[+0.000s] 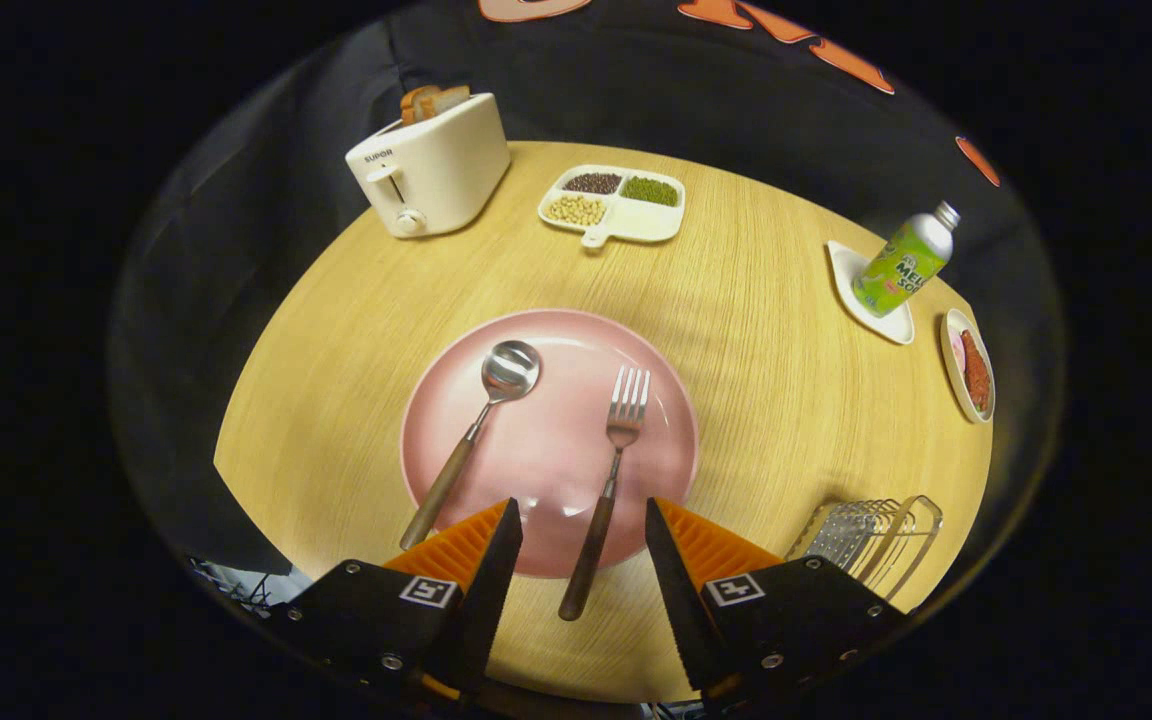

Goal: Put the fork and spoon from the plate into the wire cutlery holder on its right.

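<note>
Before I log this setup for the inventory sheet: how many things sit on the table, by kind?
Cutlery: 2, spoon and fork, the fork's handle between the open fingers of the gripper
Dishes: 4, pink plate, divided tray, white coaster dish, small dish
Toaster: 1
Bottle: 1
Wire cutlery holder: 1
Total: 9

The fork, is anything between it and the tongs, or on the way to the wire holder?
Nothing visible. The open tongs straddle the fork handle, and bare table lies between the plate and the wire holder.
</note>
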Available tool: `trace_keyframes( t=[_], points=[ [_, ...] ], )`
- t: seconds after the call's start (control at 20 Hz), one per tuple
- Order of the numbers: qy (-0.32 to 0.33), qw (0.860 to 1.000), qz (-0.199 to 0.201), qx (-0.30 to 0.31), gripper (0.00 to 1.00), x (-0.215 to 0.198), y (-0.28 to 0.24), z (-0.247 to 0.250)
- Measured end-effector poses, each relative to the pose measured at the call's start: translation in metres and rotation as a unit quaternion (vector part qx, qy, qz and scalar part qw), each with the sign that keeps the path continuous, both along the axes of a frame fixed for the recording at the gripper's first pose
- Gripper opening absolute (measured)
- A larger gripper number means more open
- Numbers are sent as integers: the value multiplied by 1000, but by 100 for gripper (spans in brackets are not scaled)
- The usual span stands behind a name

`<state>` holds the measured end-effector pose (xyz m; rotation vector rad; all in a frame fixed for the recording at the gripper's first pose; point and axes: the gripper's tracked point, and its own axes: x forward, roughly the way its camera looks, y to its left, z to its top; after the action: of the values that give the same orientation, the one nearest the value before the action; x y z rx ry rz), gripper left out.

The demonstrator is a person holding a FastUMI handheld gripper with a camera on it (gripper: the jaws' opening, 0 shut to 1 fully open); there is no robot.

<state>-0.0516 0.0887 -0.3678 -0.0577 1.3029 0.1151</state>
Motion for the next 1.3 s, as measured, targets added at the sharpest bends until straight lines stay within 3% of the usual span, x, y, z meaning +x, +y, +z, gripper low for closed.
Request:
trace_keyframes(
  t=[0.45, 0.6, 0.8, 1.0, 1.3],
  points=[
    [96, 995, -26, -12, 39, -6, -5, -50],
    [89, 995, -28, -18, 20, 0, -7, -50],
    [77, 997, -25, -13, 7, 2, -8, -46],
    [48, 999, -25, -1, 5, 5, -14, -22],
    [12, 998, -61, 11, 5, -6, -50, 30]
  ],
)
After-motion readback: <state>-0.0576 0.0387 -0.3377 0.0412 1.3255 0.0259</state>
